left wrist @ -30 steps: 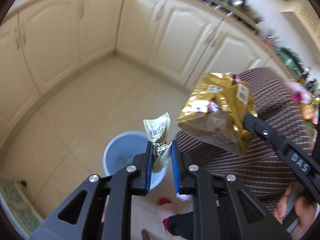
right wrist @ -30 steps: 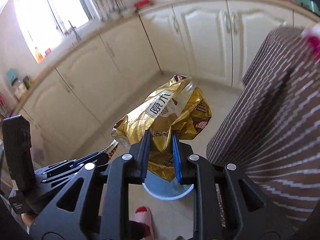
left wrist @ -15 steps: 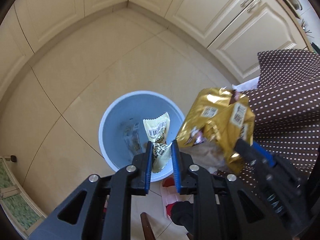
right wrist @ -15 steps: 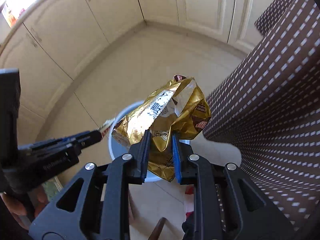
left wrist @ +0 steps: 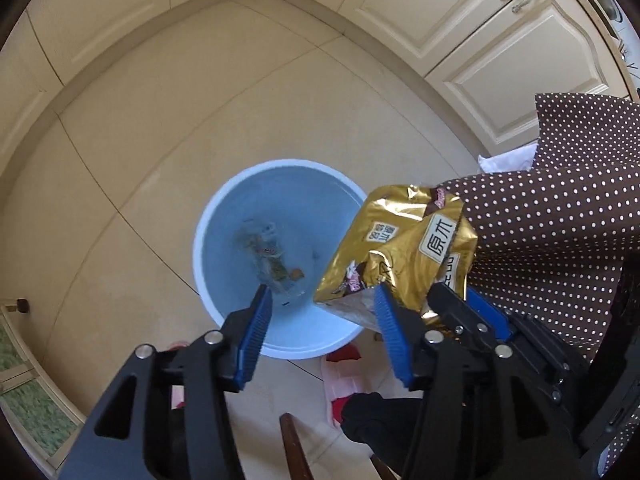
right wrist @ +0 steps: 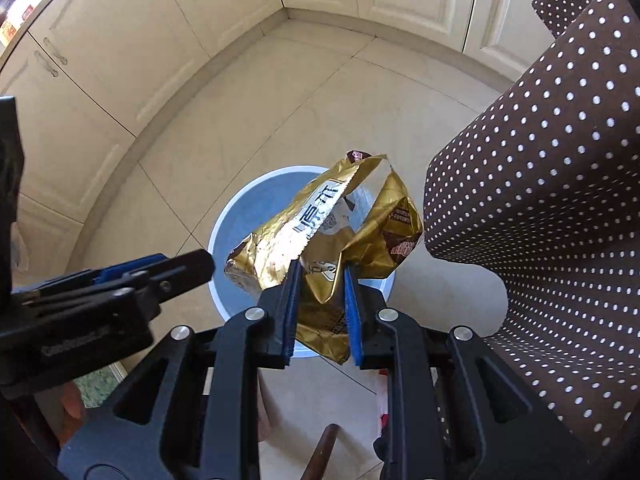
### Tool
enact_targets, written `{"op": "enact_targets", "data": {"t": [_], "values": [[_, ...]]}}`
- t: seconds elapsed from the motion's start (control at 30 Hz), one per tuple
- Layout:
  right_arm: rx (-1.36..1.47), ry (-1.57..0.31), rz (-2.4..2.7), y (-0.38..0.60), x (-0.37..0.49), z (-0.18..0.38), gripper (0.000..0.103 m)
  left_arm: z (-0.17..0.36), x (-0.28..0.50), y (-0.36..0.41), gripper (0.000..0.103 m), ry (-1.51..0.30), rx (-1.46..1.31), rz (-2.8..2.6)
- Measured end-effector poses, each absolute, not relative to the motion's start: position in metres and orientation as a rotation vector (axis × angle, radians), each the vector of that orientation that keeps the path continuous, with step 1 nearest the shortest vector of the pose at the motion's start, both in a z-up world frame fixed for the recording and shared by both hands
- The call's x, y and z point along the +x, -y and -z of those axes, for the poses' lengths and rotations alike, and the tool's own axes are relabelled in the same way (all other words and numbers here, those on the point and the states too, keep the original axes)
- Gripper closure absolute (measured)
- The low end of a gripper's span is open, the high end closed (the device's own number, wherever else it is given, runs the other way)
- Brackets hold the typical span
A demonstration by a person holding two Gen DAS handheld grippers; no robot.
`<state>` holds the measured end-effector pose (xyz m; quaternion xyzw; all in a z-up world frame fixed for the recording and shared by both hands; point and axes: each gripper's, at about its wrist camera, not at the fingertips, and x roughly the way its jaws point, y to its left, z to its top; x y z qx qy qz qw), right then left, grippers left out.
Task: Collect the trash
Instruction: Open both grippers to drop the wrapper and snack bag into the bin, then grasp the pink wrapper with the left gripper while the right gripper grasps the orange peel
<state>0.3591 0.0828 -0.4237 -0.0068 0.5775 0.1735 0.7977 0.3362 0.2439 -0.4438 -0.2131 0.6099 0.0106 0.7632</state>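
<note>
A light blue trash bin point(left wrist: 224, 216) stands on the tiled floor, with small wrappers point(left wrist: 272, 260) lying at its bottom. My left gripper point(left wrist: 322, 300) is open and empty above the bin's near rim. My right gripper point(right wrist: 320, 276) is shut on a crumpled gold snack bag point(right wrist: 320, 232) and holds it over the bin point(right wrist: 256, 208). The gold bag point(left wrist: 404, 256) and the right gripper point(left wrist: 452, 304) also show in the left wrist view, at the bin's right edge. The left gripper point(right wrist: 200, 266) shows at the left of the right wrist view.
Cream cabinets point(left wrist: 460, 20) line the floor's far sides. A brown polka-dot tablecloth point(right wrist: 560, 200) hangs close on the right. Red and white slippers point(left wrist: 344, 376) and a brown wooden stick point(left wrist: 294, 448) are below the bin. A green mat point(left wrist: 24, 392) lies at the left.
My left gripper opened and let go of the small pale wrapper, which is now in the bin. The right gripper brought the gold bag lower over the bin.
</note>
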Motion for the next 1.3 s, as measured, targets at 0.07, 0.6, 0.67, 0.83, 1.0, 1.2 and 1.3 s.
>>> {"op": "enact_targets", "data": {"t": [0.07,0.6,0.67,0.83,1.0,1.2,1.3], "values": [[-0.012,-1.245,-0.375,-0.083,0.361,0.428,0.082,0.443,0.335,-0.248,0.05,-1.327,-0.477,-0.043],[0.026,-1.257,-0.417,-0.097,0.37,0.443,0.073,0.437,0.334,-0.27,0.05,-1.301,-0.542,-0.078],[0.024,-1.254,-0.418,-0.1,0.369,0.441,0.069,0.436,0.333,-0.27,0.05,-1.301,-0.545,-0.076],[0.031,-1.235,-0.427,-0.1,0.369,0.434,0.055,0.433,0.332,-0.27,0.048,-1.293,-0.548,-0.073],[0.013,-1.212,-0.409,-0.093,0.365,0.421,0.055,0.428,0.329,-0.269,0.048,-1.289,-0.549,-0.074],[-0.024,-1.12,-0.384,-0.073,0.351,0.377,0.055,0.393,0.314,-0.255,0.048,-1.216,-0.518,-0.045],[-0.038,-1.048,-0.375,-0.058,0.338,0.342,0.055,0.361,0.304,-0.244,0.048,-1.15,-0.499,-0.026]]}}
